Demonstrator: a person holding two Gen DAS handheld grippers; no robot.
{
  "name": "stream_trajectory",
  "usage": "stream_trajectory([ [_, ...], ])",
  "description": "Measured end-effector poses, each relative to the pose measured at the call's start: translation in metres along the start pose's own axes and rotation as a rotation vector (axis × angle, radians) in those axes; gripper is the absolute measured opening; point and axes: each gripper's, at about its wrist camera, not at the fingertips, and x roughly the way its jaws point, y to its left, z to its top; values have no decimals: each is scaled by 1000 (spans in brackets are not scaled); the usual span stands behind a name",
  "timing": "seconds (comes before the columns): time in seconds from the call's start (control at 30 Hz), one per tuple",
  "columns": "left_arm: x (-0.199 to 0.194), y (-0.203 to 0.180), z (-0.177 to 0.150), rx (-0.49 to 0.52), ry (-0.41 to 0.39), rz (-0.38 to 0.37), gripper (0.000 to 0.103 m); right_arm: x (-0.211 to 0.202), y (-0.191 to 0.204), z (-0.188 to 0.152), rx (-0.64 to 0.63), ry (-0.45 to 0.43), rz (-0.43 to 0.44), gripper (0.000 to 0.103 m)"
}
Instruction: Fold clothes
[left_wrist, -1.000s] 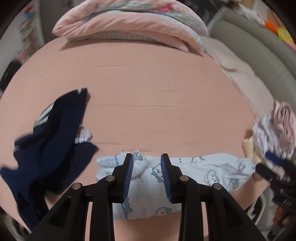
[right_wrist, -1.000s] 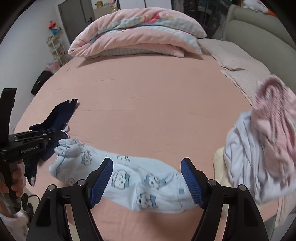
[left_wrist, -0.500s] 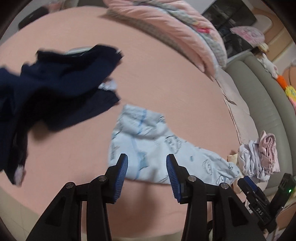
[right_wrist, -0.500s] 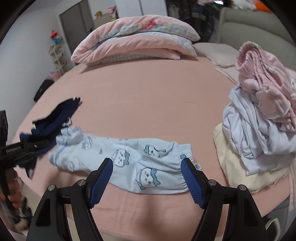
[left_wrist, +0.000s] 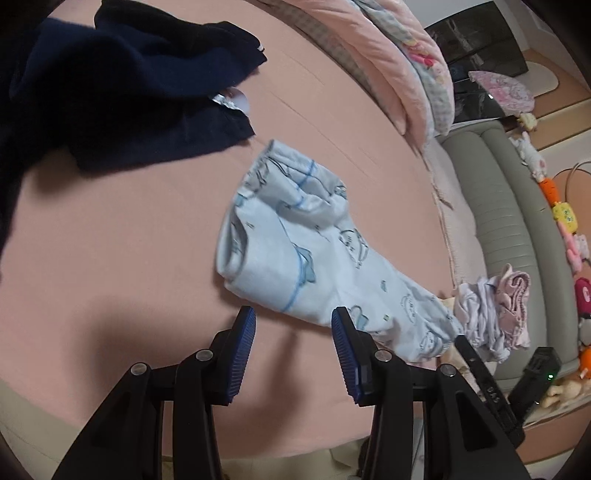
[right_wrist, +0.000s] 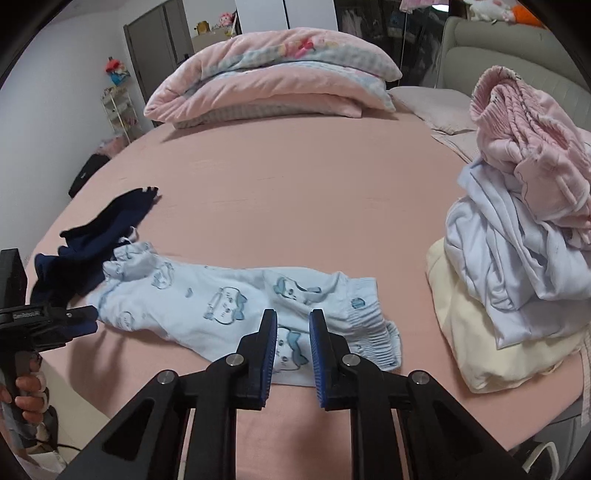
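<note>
Light blue pants printed with cartoon animals lie stretched across the near part of the pink bed. My right gripper hovers over their gathered right end; its jaws are closing to a narrow gap, and the fabric seen through it lies flat, not pinched. My left gripper is open just short of the pants, near their left end, with only bare sheet between its blue pads. In the right wrist view a hand holds the left tool's black body at the far left.
A crumpled navy garment lies beyond the pants' left end. A pile of pink, white and cream clothes sits at the right edge of the bed. A folded pink quilt lies at the far end, beside a grey padded headboard.
My right jaws have narrowed from wide apart to a small gap and come nearer the pants. My left gripper has rolled and dropped toward the pants' left end, its jaws slightly wider.
</note>
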Motion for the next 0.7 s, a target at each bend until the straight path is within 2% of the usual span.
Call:
stream_trajectory([
  [0.07,0,-2,-3,-6,-8,-35,39,3,-1,-2,-3,6,-9,16],
  [0.2,12,0,-6,-68,26,-108,39,15,-5,-2,5,41,-41,16],
  [0.4,27,-4,-7,-36,44,-15,39,35,-14,3,28,43,-69,16],
  [0.7,26,12,-2,-127,34,-69,40,56,-33,5,129,108,-129,15],
])
